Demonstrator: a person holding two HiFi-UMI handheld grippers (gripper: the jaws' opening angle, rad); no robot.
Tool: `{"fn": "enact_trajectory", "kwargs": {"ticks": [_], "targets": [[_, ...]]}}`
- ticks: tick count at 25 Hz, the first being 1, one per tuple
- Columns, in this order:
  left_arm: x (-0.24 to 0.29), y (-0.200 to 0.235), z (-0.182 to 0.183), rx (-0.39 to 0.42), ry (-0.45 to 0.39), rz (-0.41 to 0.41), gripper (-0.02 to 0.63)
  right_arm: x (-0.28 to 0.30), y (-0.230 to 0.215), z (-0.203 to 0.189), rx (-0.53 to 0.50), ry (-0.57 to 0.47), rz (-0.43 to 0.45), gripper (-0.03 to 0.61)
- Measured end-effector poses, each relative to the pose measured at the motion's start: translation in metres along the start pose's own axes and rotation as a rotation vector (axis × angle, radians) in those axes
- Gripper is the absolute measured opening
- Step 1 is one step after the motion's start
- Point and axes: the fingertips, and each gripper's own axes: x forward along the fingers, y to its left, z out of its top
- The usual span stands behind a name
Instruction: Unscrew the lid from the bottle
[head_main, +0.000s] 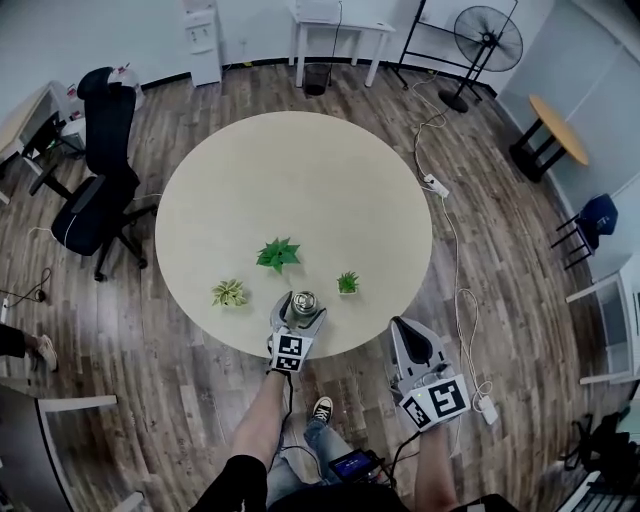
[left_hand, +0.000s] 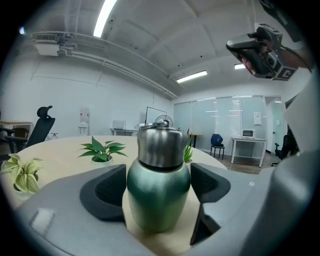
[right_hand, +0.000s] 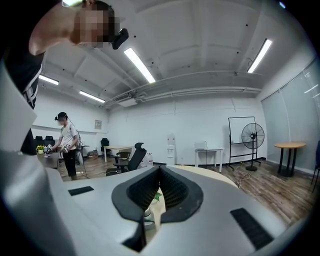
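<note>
A green bottle (head_main: 305, 300) with a steel lid (left_hand: 159, 145) stands upright near the front edge of the round table (head_main: 300, 180). My left gripper (head_main: 299, 311) reaches in level from the table's edge, and the bottle's body (left_hand: 157, 200) sits between its dark pads (left_hand: 107, 192). The jaws stand wide, close beside the bottle's sides without visibly pressing. My right gripper (head_main: 406, 327) hangs off the table's front right edge, away from the bottle. In the right gripper view its pads (right_hand: 172, 187) meet with nothing between them.
Three small potted plants (head_main: 279, 254) (head_main: 229, 293) (head_main: 347, 283) stand just beyond the bottle. A black office chair (head_main: 100, 170) is left of the table, and a cable with a power strip (head_main: 437, 186) lies on the floor to the right. Another person (right_hand: 67, 145) stands far off.
</note>
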Motion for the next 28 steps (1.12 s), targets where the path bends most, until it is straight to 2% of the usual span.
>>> {"fn": "enact_trajectory", "kwargs": {"ticks": [1, 2, 10, 14, 19, 22, 28], "targets": [[0.001, 0.002, -0.002, -0.002, 0.006, 0.005, 0.382, -0.001, 0.000, -0.002, -0.001, 0.003, 0.001, 0.005], [0.002, 0.002, -0.004, -0.005, 0.006, 0.010, 0.376, -0.002, -0.001, -0.004, -0.004, 0.009, 0.002, 0.005], [0.009, 0.003, -0.017, -0.024, 0.046, 0.001, 0.379, -0.010, -0.011, -0.012, 0.011, 0.020, -0.008, 0.005], [0.004, 0.001, -0.005, -0.039, 0.057, -0.038, 0.374, -0.011, -0.010, -0.012, 0.011, 0.020, -0.001, 0.005], [-0.019, -0.008, 0.060, 0.008, 0.010, -0.089, 0.374, -0.014, -0.008, 0.005, 0.041, -0.028, 0.011, 0.005], [-0.044, -0.022, 0.120, 0.048, -0.002, -0.162, 0.374, -0.013, 0.000, 0.027, 0.050, -0.082, 0.024, 0.005], [-0.109, -0.049, 0.247, 0.069, -0.048, -0.261, 0.374, -0.013, 0.019, 0.086, 0.052, -0.197, 0.040, 0.005]]}}
